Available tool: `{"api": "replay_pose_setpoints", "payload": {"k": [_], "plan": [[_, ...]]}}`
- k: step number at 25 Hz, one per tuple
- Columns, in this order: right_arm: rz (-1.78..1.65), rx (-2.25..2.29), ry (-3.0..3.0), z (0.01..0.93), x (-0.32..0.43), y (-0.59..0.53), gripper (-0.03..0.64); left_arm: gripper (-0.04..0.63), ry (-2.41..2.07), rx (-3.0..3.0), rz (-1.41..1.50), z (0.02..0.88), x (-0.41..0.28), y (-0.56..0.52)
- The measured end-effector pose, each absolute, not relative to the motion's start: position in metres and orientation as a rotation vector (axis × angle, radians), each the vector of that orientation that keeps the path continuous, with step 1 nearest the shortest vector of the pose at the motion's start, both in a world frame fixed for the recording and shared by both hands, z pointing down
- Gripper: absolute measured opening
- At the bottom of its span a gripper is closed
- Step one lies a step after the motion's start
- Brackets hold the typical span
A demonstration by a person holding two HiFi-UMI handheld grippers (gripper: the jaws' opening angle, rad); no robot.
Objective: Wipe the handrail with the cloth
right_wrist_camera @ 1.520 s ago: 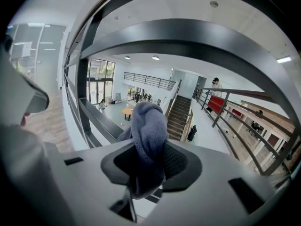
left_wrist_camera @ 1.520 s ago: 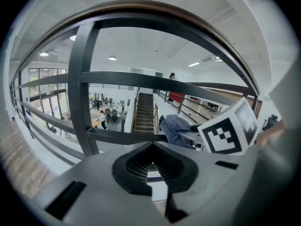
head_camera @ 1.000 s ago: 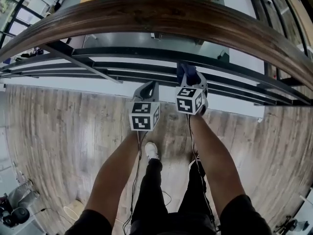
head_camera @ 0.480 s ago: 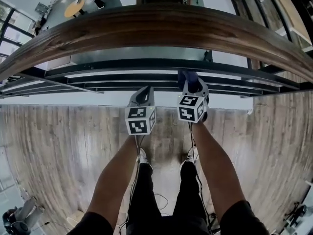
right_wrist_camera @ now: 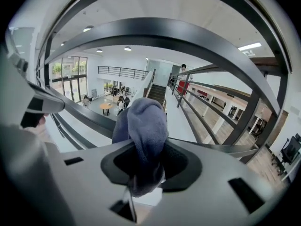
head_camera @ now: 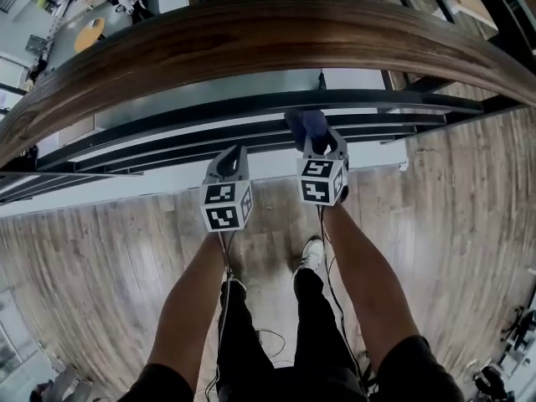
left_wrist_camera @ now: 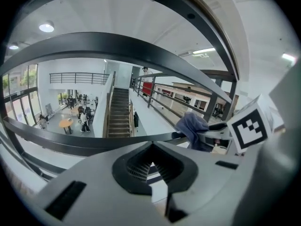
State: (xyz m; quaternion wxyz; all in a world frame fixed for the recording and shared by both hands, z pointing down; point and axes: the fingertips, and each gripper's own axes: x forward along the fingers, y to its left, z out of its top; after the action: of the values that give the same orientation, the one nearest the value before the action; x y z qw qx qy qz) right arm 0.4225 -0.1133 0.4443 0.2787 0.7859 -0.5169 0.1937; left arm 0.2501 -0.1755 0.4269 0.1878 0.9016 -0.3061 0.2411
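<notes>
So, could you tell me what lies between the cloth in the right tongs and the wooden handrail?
In the head view, a black metal rail crosses between the blue cloth and the wooden handrail, so they are apart.

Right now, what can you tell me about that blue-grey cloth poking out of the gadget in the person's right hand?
The soft blue-grey fabric cloth is bunched into a rounded, crumpled lump. Its lower part is pinched by the right gripper, between its jaws; the rest stands up beyond them. It sits below the curved brown wooden handrail, in front of the dark metal rails, and appears to touch only the gripper.
</notes>
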Motion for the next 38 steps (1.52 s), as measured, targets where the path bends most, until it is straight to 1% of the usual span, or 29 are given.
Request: {"api": "replay_pose_setpoints", "payload": {"k": [5, 12, 24, 33, 38], "plan": [[0.621, 2.134, -1.325, 0.467, 0.481, -0.062, 0.109, 0.003, -0.804, 2.568, 0.676, 0.425, 0.298, -0.147], [0.492, 2.253, -1.334, 0.439, 0.559, -0.027, 0.101, 0.003, -0.713, 2.621, 0.691, 0.427, 0.357, -0.109], [0.531, 2.293, -1.188, 0.45, 0.727, 0.035, 0.101, 0.003, -0.601, 2.677, 0.668, 0.428, 0.48, -0.058], [0.533, 2.333, -1.036, 0.449, 0.801, 0.077, 0.1, 0.003, -0.556, 2.688, 0.625, 0.435, 0.499, -0.04], [0.483, 2.401, -1.041, 0.453, 0.801, 0.078, 0.1, 0.003, -0.603, 2.681, 0.613, 0.462, 0.475, -0.046]]}}
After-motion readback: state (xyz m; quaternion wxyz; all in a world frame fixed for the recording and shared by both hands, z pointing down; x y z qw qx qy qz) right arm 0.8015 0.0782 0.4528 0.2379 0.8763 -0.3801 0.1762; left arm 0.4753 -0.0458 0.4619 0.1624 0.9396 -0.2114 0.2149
